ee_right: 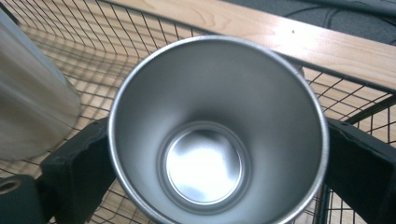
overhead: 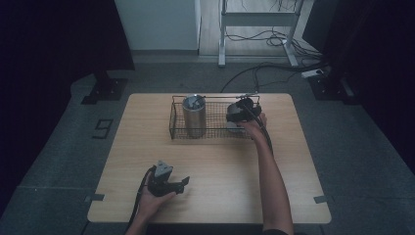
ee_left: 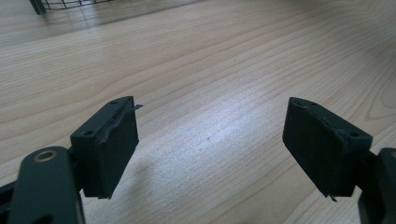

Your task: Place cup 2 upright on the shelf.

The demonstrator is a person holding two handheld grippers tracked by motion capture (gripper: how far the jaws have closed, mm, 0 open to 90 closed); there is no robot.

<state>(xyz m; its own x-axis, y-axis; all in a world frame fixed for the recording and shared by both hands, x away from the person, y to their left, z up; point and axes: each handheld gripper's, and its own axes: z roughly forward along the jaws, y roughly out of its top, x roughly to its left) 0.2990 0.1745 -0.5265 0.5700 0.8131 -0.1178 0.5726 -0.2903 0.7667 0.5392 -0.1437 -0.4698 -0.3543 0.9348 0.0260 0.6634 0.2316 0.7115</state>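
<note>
Right claw (ee_right: 205, 186) grips steel cup (ee_right: 215, 135) inside wire basket (overhead: 177, 113); left claw (ee_left: 210, 149) idles wide over desk (overhead: 220, 166). Next, likely: lift cup clear of rim.

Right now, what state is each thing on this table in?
Left gripper: open, holding nothing, low over the table.
Right gripper: shut on the steel cup.
Steel cup: upright, nothing inside, in the wire basket.
Tall steel canister: upright in the basket.

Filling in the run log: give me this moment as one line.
left gripper: open, over bare table | right gripper: shut on steel cup in wire basket | steel canister: upright in basket
</note>
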